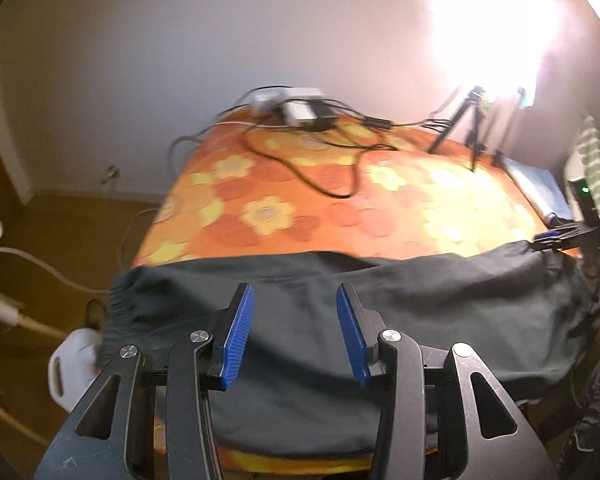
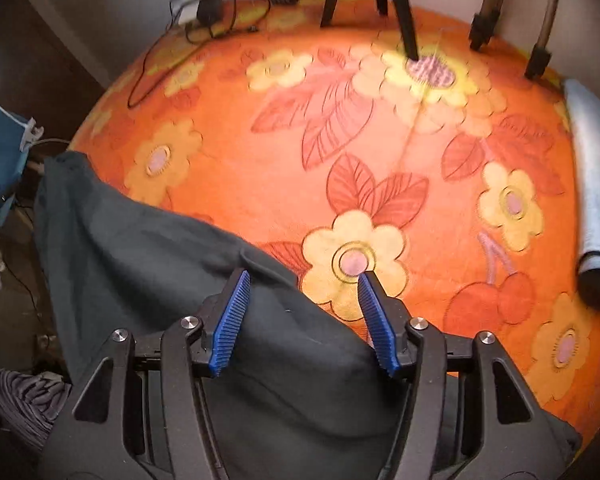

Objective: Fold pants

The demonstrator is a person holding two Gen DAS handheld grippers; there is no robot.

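The right claw (image 2: pixel 302 280) hangs open over the edge of the dark pants (image 2: pixel 160 248), which lie on the orange flowered bedspread (image 2: pixel 260 152).

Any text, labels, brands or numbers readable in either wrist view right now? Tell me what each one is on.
None readable.
White boxes at the far edge of the orange floral cover: any print is too blurred to read.
Device with green light: no legible marking.
Dark pants: no tag or label visible.
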